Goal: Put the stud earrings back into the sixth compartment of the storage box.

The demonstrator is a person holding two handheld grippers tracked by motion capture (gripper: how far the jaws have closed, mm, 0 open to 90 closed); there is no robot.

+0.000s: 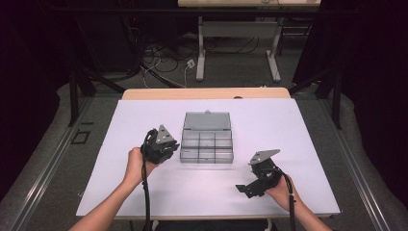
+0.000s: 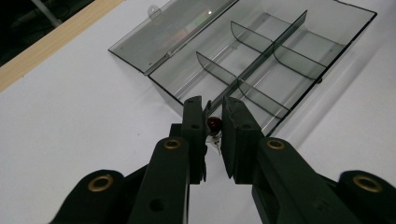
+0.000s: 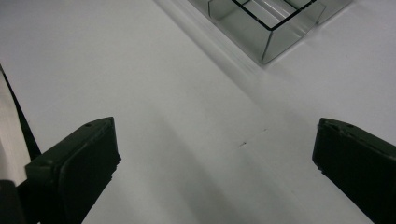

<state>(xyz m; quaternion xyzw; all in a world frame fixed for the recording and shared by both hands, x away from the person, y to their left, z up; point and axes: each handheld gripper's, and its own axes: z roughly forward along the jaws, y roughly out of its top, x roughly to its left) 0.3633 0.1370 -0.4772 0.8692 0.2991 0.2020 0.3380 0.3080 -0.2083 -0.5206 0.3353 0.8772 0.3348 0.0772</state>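
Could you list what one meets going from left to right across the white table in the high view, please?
Left hand-held gripper → clear compartment box with its lid open → right hand-held gripper.

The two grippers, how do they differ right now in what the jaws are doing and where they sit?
The left gripper has its jaws shut on a small dark red object; the right gripper has its jaws wide open with nothing between them. The left gripper sits close to the clear compartment box; the right gripper rests farther off, nearer the white table's front edge. Both are black, hand-held and trail a cable.
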